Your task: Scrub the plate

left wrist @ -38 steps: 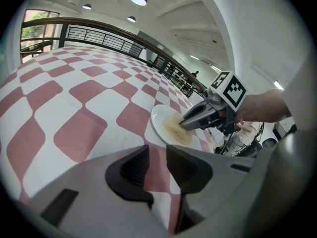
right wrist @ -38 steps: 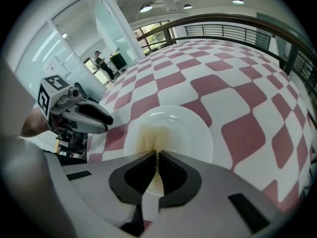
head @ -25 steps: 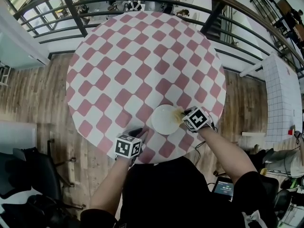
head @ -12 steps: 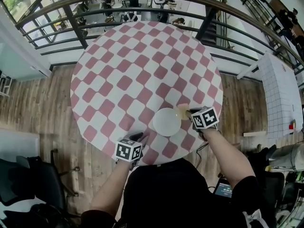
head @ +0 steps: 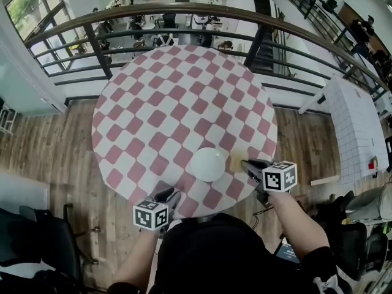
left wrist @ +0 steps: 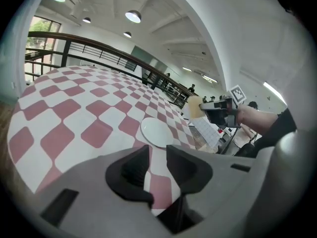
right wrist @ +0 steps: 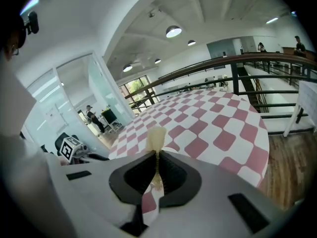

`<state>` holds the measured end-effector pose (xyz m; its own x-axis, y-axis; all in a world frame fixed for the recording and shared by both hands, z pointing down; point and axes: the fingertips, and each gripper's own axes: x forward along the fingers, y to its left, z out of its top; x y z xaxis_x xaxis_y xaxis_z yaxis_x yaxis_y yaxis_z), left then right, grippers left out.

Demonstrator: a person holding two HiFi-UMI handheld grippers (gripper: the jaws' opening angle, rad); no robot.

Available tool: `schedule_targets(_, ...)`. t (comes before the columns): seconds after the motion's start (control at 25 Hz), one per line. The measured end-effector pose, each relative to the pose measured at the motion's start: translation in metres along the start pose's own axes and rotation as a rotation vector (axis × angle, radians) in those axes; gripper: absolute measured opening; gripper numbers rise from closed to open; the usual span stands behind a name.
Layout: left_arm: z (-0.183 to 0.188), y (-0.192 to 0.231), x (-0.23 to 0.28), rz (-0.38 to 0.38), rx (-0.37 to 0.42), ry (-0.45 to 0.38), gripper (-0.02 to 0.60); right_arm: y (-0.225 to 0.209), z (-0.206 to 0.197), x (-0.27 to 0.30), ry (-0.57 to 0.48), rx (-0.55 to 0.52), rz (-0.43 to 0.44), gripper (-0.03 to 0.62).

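A white plate (head: 207, 163) lies on the red-and-white checked table (head: 171, 103), near its front edge. It also shows in the left gripper view, where the plate (left wrist: 156, 131) sits just beyond the jaws. My right gripper (head: 246, 163) is right of the plate, clear of it, shut on a thin yellow sponge (head: 236, 160). That sponge (right wrist: 157, 137) sticks up from between the closed jaws of the right gripper (right wrist: 157, 158). My left gripper (head: 166, 195) hovers at the table's front edge, left of and nearer than the plate. The left gripper (left wrist: 157, 155) jaws stand slightly apart with nothing between them.
A dark curved railing (head: 184, 14) runs behind the round table. Wooden floor (head: 49, 133) surrounds it. A white gridded table (head: 358, 127) stands to the right. Black chairs (head: 37, 237) sit at the lower left.
The right gripper has carried the sponge off the plate's right rim and out to the right. The left gripper has drawn back from the plate toward the table edge.
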<state>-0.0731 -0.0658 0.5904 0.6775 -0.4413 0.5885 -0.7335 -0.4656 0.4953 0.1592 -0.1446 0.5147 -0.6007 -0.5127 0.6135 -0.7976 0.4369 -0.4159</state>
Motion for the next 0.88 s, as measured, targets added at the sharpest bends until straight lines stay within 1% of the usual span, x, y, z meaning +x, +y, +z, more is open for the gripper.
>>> schedule_targets(0.16, 0.008, -0.024, -0.016, 0.043, -0.003, -0.077, 0.111, 0.021, -0.005, -0.038, -0.076, 0.009, 0.076, 0.028)
schedule_targets(0.24, 0.016, -0.043, -0.021, 0.060, -0.009, -0.123, 0.107, 0.030, -0.010, -0.058, -0.107, 0.009, 0.111, 0.028)
schedule_targets(0.32, 0.023, -0.066, -0.026, 0.065, 0.005, -0.165, 0.104, 0.040, -0.014, -0.077, -0.135, -0.014, 0.144, 0.028)
schedule_targets(0.52, 0.035, -0.132, -0.035, 0.074, 0.103, -0.245, 0.093, 0.056, -0.030, -0.127, -0.199, -0.093, 0.178, 0.028)
schedule_targets(0.68, 0.034, -0.183, -0.049, 0.077, 0.170, -0.299, 0.078, 0.064, -0.044, -0.165, -0.260, -0.085, 0.209, 0.028)
schedule_targets(0.88, 0.037, -0.223, -0.080, 0.074, 0.246, -0.363, 0.058, 0.085, -0.043, -0.204, -0.374, -0.146, 0.212, 0.028)
